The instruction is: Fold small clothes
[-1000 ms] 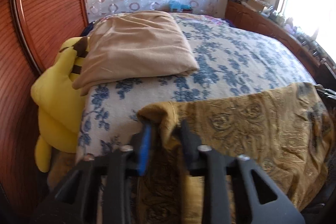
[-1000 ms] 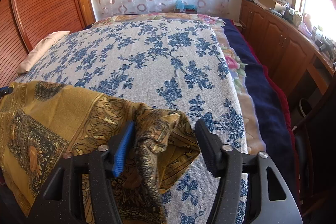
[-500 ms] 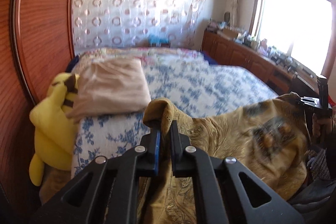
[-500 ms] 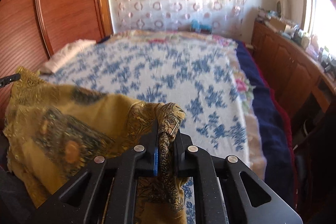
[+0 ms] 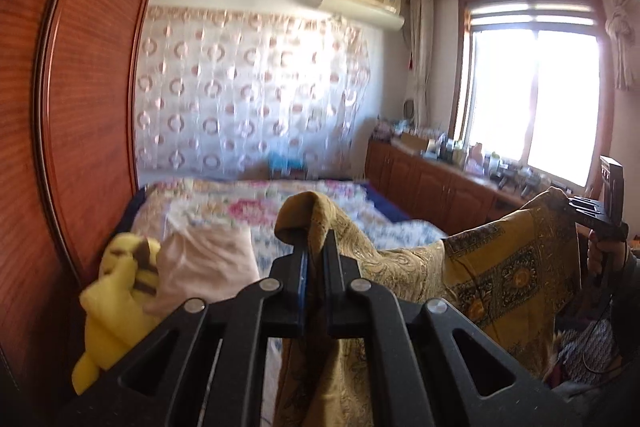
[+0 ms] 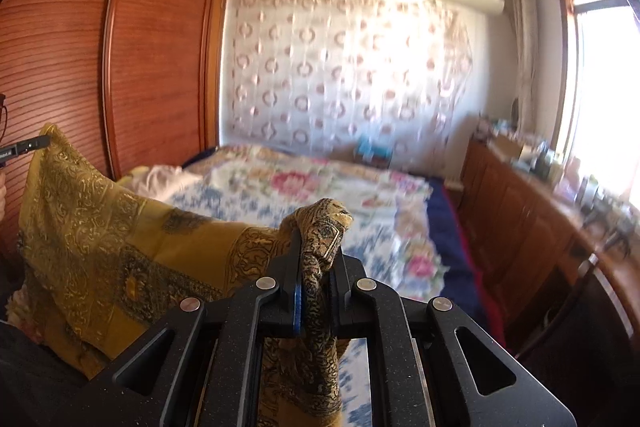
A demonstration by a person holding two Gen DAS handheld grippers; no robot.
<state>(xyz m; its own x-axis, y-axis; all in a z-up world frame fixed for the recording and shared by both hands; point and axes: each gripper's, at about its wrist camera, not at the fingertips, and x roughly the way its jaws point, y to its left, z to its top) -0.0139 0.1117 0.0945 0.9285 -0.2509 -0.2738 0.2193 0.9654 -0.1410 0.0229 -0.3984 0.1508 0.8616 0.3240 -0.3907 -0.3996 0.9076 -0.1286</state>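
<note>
Lifted since earlier frames: gold patterned cloth (image 5: 500, 271) was lying on bed edge, now hangs in air above near end of bed (image 6: 320, 195), stretched between both tongs. Left gripper (image 5: 314, 259) earlier stood apart around corner, now pinched narrow on that corner. Right gripper (image 6: 316, 267) also clamped tight on bunched opposite corner. Cloth sags in middle, lower part out of view. Likely step: lift and spread, fold itself not begun. Beside: yellow plush toy (image 5: 116, 291), beige folded cloth (image 5: 208, 263), wooden wardrobe (image 6: 120, 47).
</note>
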